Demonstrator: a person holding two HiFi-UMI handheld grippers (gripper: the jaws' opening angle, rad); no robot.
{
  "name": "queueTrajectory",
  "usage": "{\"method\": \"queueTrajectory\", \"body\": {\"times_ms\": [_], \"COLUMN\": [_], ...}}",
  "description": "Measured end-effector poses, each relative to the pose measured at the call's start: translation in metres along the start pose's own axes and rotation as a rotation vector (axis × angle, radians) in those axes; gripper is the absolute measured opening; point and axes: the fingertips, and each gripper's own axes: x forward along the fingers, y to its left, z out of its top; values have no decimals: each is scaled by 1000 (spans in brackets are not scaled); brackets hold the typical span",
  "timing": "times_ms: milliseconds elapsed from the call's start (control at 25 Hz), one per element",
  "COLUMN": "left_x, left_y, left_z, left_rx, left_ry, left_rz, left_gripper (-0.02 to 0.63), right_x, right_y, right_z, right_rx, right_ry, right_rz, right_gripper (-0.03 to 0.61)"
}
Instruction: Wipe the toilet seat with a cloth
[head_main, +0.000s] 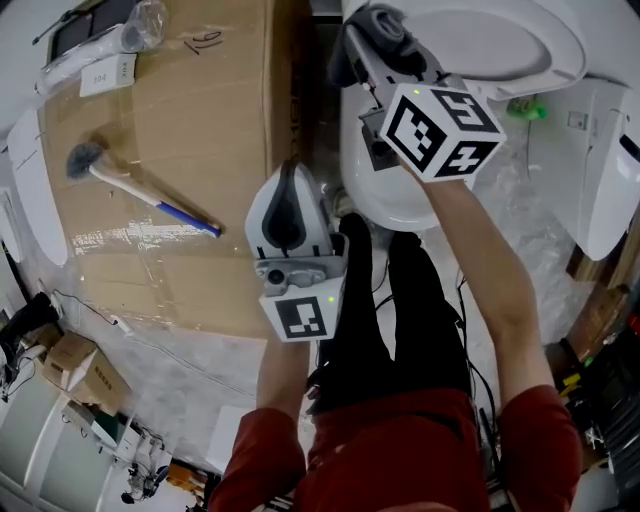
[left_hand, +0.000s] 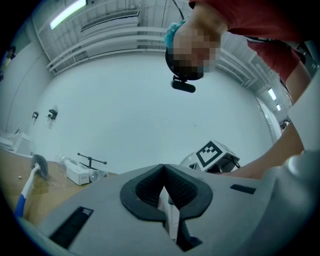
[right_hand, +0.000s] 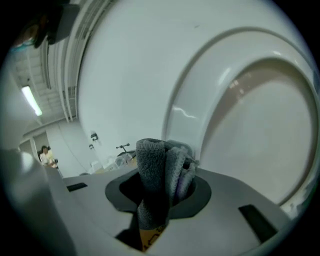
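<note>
A number ending in "04" is read on the white box (head_main: 108, 74); "19", handwritten, is made out on the cardboard (head_main: 180, 150).

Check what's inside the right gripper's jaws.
A folded grey cloth, clamped by the right gripper, with a yellow tag at its lower end. The cloth covers the jaws' inner faces, so those cannot be seen.

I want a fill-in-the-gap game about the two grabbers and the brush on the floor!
1. The right gripper is shut on a grey ____.
2. The left gripper is shut and holds ____.
3. The brush with the blue handle lies on brown ____.

Missing words: cloth; nothing; cardboard.
</note>
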Motion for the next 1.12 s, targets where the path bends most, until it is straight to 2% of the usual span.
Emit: {"method": "queueTrajectory", "body": {"times_ms": [200, 320, 760, 1120], "left_x": [7, 12, 36, 52], "left_y": [-8, -18, -72, -122], "left_z": [7, 11, 19, 15], "left_rx": [0, 4, 8, 0], "left_ry": [-1, -2, -4, 0], "left_rz": [1, -11, -83, -140], "left_gripper": [14, 14, 14, 14], "right_x": [-12, -16, -61, -113], "right_y": [13, 12, -19, -75], "right_z": [27, 44, 105, 141], "right_rx": [-315, -414, -615, -578], "right_ry": [-32, -48, -163, -240], "right_rz": [-19, -34, -102, -191], "right_gripper": [95, 95, 95, 95]}}
